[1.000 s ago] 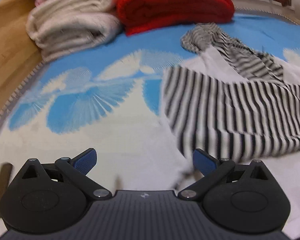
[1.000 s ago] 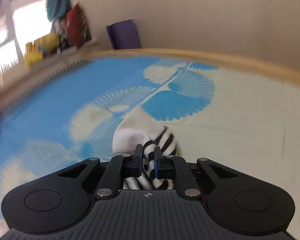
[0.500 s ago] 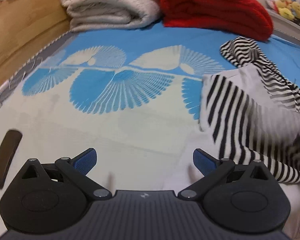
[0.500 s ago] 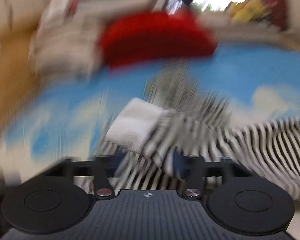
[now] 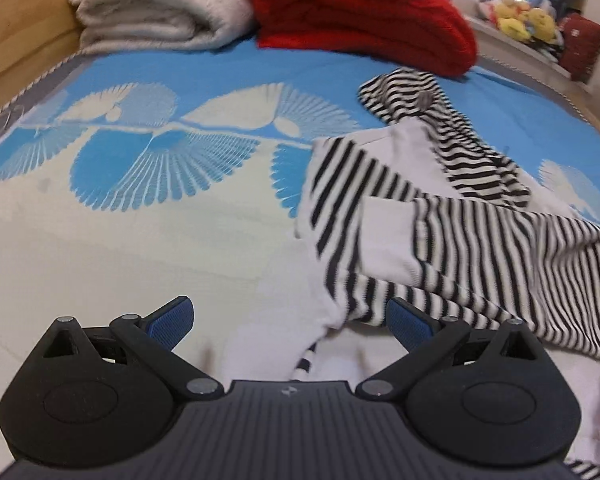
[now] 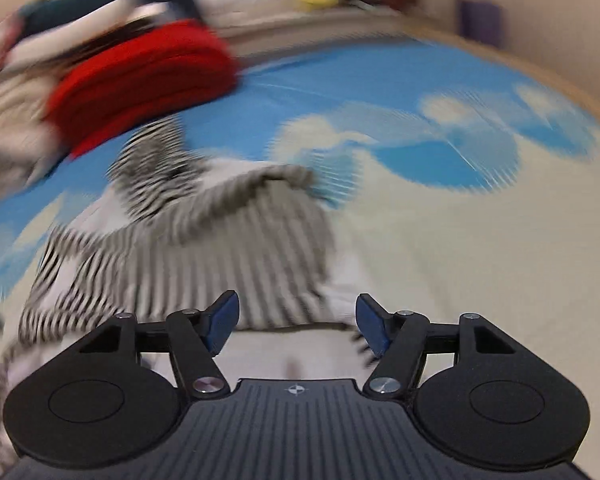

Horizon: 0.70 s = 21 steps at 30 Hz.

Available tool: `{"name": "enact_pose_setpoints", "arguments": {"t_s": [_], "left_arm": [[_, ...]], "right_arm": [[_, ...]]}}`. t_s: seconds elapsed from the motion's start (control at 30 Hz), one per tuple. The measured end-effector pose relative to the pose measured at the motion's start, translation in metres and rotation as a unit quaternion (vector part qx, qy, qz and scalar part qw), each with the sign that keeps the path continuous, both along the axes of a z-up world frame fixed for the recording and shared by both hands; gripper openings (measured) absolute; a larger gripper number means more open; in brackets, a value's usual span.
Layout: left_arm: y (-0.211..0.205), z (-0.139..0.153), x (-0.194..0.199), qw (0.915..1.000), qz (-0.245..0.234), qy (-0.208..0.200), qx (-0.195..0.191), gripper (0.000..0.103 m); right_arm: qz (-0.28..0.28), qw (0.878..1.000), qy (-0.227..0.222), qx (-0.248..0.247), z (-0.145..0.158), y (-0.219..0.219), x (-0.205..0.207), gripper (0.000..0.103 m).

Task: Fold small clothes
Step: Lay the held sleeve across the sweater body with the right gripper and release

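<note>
Striped garment (image 5: 452, 248) crumpled on blue mat (image 5: 220, 72) — red blanket (image 5: 364, 12), beige blanket (image 5: 160, 4) behind; left gripper (image 5: 288, 320), right gripper (image 6: 296, 324) both apart, empty.

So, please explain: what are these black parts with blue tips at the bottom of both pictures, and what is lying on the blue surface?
They are hand-held tongs; a person carries one in each hand, and a camera on each looks forward along its fingers. One picture is from the left tongs, the other from the right tongs. Both stand open and hold nothing. On the blue patterned cover lies a striped black-and-white garment, partly folded. Behind it lie a red folded blanket and a cream folded blanket. The right picture is blurred.
</note>
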<state>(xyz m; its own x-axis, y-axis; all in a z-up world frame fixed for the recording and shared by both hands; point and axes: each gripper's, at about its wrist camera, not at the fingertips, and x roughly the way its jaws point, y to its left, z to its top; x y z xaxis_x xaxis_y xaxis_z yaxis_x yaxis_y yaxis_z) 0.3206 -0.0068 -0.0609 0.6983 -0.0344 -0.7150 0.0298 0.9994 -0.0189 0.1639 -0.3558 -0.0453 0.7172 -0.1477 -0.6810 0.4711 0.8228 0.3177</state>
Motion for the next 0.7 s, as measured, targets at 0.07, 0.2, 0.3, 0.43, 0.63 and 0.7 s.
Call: {"name": "enact_pose_setpoints", "arguments": {"t_s": [0.07,0.2,0.3,0.43,0.63,0.7], "left_arm": [[-0.005,0.006,-0.008,0.9991,-0.041,-0.011,-0.005,0.103],[-0.037,0.029,0.000,0.9942,-0.105,-0.010,-0.018,0.103],[-0.094,0.063,0.025,0.9875,-0.158,-0.003,-0.009,0.103],[-0.195,0.097,0.065,0.9751,-0.221,0.016,-0.012,0.103],[-0.327,0.083,0.099,0.9366,-0.339,0.088,-0.002,0.102],[-0.360,0.068,0.100,0.9263,-0.365,0.091,0.021,0.102]], "right_arm": [[-0.012,0.999,0.002,0.042,-0.013,-0.014,0.001,0.059],[0.023,0.999,0.038,0.030,-0.027,-0.026,0.024,0.055],[0.081,0.995,0.054,0.018,-0.037,-0.034,0.036,0.055],[0.139,0.989,0.039,0.019,-0.046,-0.043,0.047,0.055],[0.267,0.962,0.004,-0.050,-0.066,-0.039,0.059,0.059],[0.298,0.948,-0.013,-0.115,-0.078,-0.034,0.053,0.058]]}}
